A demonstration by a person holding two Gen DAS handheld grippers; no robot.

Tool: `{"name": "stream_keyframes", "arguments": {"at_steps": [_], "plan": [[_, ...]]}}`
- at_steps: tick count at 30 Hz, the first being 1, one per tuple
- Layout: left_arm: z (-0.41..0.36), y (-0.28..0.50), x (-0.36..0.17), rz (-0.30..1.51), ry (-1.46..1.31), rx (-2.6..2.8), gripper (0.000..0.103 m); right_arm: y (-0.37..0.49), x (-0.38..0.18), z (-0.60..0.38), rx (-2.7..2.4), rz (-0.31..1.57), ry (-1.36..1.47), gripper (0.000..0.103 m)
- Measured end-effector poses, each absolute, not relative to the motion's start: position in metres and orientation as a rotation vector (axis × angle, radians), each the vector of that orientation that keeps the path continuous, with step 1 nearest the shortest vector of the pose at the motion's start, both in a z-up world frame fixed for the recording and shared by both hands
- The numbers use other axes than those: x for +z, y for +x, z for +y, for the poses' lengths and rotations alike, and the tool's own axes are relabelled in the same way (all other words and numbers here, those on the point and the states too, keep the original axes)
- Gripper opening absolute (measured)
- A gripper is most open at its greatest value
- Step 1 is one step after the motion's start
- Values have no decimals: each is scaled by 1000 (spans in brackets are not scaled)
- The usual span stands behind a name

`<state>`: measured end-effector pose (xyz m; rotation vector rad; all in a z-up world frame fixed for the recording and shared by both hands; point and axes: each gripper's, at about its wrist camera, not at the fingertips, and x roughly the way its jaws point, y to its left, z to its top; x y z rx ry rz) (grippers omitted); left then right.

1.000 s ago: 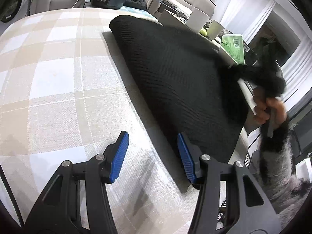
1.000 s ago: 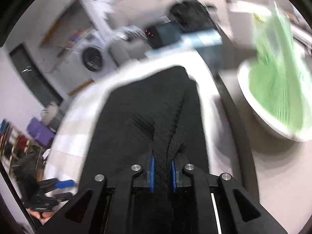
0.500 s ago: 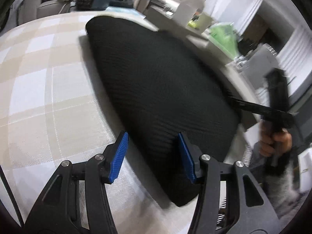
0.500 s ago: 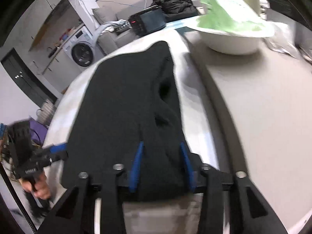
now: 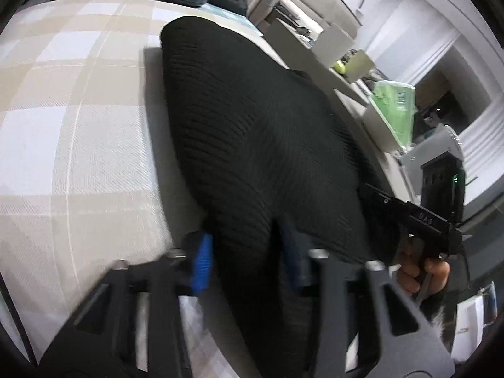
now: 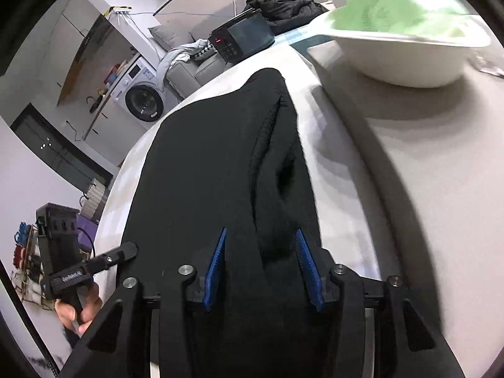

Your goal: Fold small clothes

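A black ribbed knit garment (image 5: 252, 145) lies flat on the checked beige tablecloth (image 5: 78, 126); it also shows in the right wrist view (image 6: 201, 170). My left gripper (image 5: 245, 261) is open, its blue pads on either side of the garment's near corner. My right gripper (image 6: 261, 261) is open, its pads astride the garment's folded near edge (image 6: 277, 220). Each gripper shows in the other's view, the right one (image 5: 419, 217) and the left one (image 6: 94, 264), both at the garment's near end.
A white bowl (image 6: 406, 56) with a green packet (image 5: 393, 113) stands on the grey counter (image 6: 425, 157) beside the cloth. A black appliance with a keypad (image 6: 239, 37) and dark clothes (image 6: 283, 0) lie at the far end. A washing machine (image 6: 141, 94) stands beyond.
My right gripper has opened and let go of the garment, which now lies flat. My left gripper has moved forward, its open pads now around the garment's near corner.
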<state>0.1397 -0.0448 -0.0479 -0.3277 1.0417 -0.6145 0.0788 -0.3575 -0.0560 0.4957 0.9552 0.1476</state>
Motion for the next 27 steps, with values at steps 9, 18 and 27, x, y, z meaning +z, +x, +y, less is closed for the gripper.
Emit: {"name": "stream_keyframes", "arguments": {"at_steps": [9, 18, 27], "plan": [[20, 143, -36, 975, -376, -473, 14, 113, -62, -290, 239, 988, 461, 26], [119, 138, -39, 964, -451, -309, 17, 131, -63, -210, 384, 1040, 449, 34], [108, 117, -24, 913, -335, -320, 22, 65, -61, -233, 460, 1048, 484, 33]]}}
